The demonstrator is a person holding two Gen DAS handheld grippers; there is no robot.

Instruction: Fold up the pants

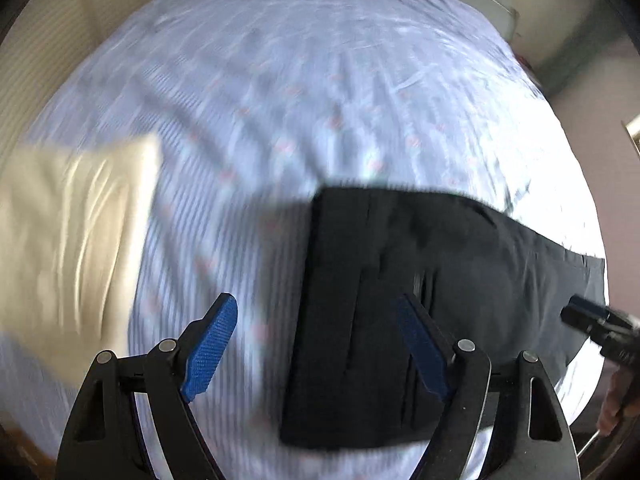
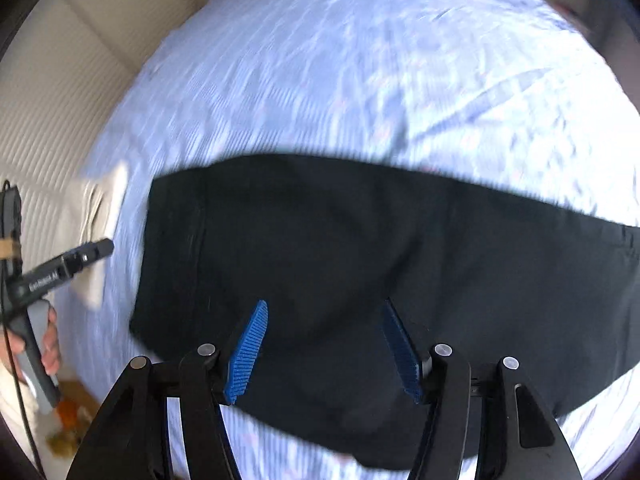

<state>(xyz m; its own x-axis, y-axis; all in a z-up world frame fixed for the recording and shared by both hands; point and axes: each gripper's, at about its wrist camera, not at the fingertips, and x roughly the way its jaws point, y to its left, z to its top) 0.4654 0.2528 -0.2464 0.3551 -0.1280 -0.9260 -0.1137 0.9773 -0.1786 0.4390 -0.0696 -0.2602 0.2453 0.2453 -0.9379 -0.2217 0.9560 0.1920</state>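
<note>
So the black pants (image 2: 360, 264) are lying flat on the bed (image 1: 280, 92), which has a pale blue striped sheet, and they look folded into a wide band. Both views are pretty motion-blurred. The left tool (image 1: 316, 344) hangs over the pants' left end with its blue pads spread wide, gripping nothing. The right tool (image 2: 324, 344) sits above the middle of the pants, also wide open and empty. A cream pillow (image 1: 72, 232) lies off to the left.
</note>
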